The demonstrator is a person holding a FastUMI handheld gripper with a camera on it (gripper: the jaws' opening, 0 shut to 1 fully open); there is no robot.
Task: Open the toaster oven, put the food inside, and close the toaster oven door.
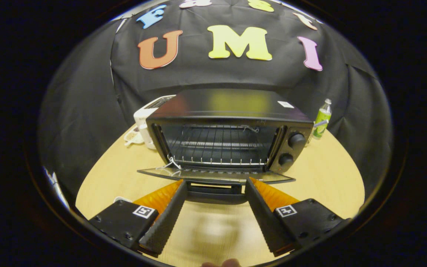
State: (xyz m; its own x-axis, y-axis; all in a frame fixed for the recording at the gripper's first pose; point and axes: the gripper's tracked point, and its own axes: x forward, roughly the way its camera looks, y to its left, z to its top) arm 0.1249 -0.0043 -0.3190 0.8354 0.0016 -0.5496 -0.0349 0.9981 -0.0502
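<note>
A black toaster oven (232, 107) stands on the wooden table (332, 174) straight ahead of my fingers. Its glass door (215, 175) hangs fully down, lying flat toward me. The door's handle (215, 192) sits between my fingertips. A wire rack (217, 148) shows inside the oven, and nothing lies on it. Two round knobs (291, 148) sit on the oven's right panel. My gripper (216, 185) is open, its fingers spread wide on either side of the handle and holding nothing.
A white appliance (147, 118) stands behind the oven's left corner, with a small white dish (132, 136) beside it. A green-labelled bottle (322, 119) stands to the oven's right. Bare tabletop lies on both sides of the door.
</note>
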